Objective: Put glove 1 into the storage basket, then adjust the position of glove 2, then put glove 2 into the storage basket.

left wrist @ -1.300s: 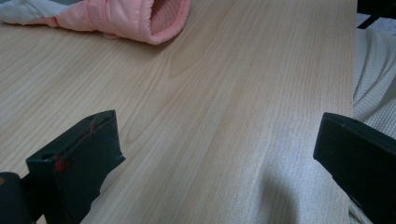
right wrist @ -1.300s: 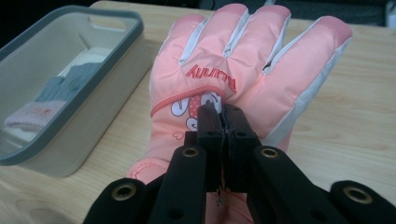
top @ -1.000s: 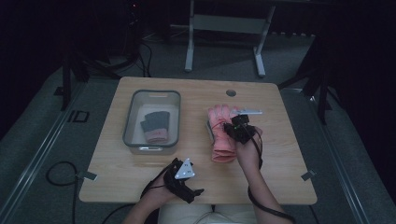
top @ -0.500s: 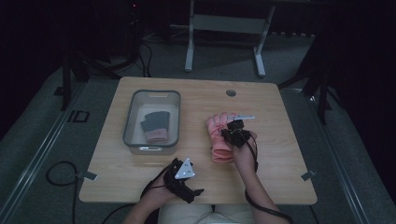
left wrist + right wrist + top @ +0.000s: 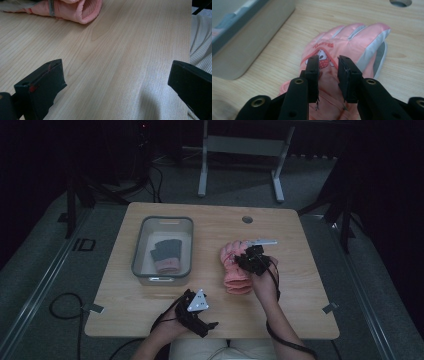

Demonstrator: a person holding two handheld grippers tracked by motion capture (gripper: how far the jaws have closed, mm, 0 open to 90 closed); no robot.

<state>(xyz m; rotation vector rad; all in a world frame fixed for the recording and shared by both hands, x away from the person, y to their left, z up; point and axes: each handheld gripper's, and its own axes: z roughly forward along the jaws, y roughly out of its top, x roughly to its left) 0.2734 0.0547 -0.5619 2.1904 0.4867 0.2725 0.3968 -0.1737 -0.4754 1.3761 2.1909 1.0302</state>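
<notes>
Pink glove (image 5: 342, 50) with grey trim lies flat below the just-opening right claw (image 5: 328, 62).

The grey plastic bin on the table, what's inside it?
The grey plastic bin holds a dark grey glove with a pink cuff, lying flat on the pale bottom. Anything beneath that glove is covered.

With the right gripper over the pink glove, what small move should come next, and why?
Probably lift the right gripper clear of the pink glove. Its jaws have just been opening, with a gap between them and no fabric pinched; the glove lies flat on the table, so it looks released.
</notes>
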